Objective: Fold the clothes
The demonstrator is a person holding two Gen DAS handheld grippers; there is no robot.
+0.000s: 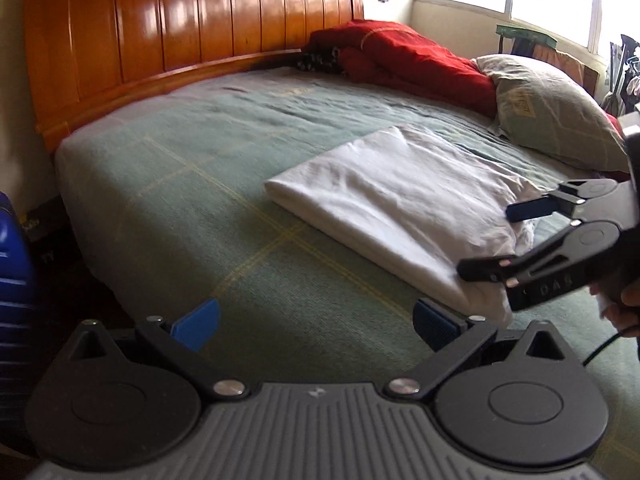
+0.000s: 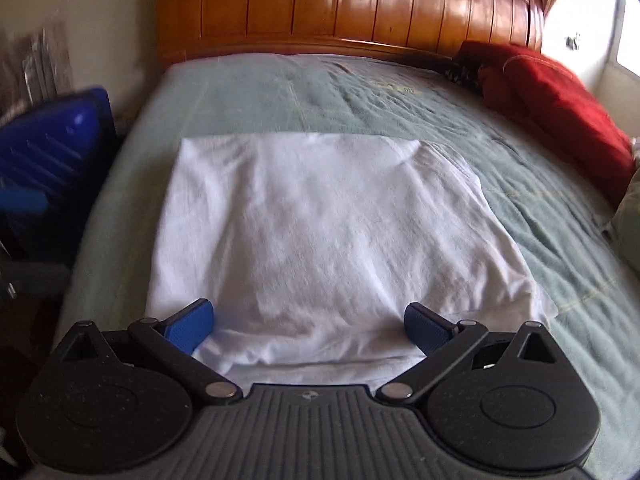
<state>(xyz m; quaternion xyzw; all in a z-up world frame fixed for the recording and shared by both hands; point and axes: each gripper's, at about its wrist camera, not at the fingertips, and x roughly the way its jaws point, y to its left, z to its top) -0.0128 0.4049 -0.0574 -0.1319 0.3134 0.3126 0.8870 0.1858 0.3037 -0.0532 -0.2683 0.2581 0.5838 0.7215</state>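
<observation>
Clothing — a folded white garment [image 2: 320,232] — is being kept on the green bedspread [image 1: 180,184]; right gripper [image 2: 308,330] and left gripper [image 1: 316,326] are being held spread apart beside it.

Hand [image 1: 624,304]: cut by the left-wrist frame edge behind the right gripper [image 1: 500,240], only fingers showing.
Cloth [image 2: 320,232]: near edge hidden under that gripper's body.
Pillow [image 2: 630,220]: right of the cloth, mostly cut off.
Blue object [image 2: 48,152]: left of the cloth, blurred, kind unclear.

Wooden headboard [image 1: 192,20], green bedspread [image 1: 224,184], red blanket [image 1: 412,56], pillow [image 1: 556,112]
</observation>
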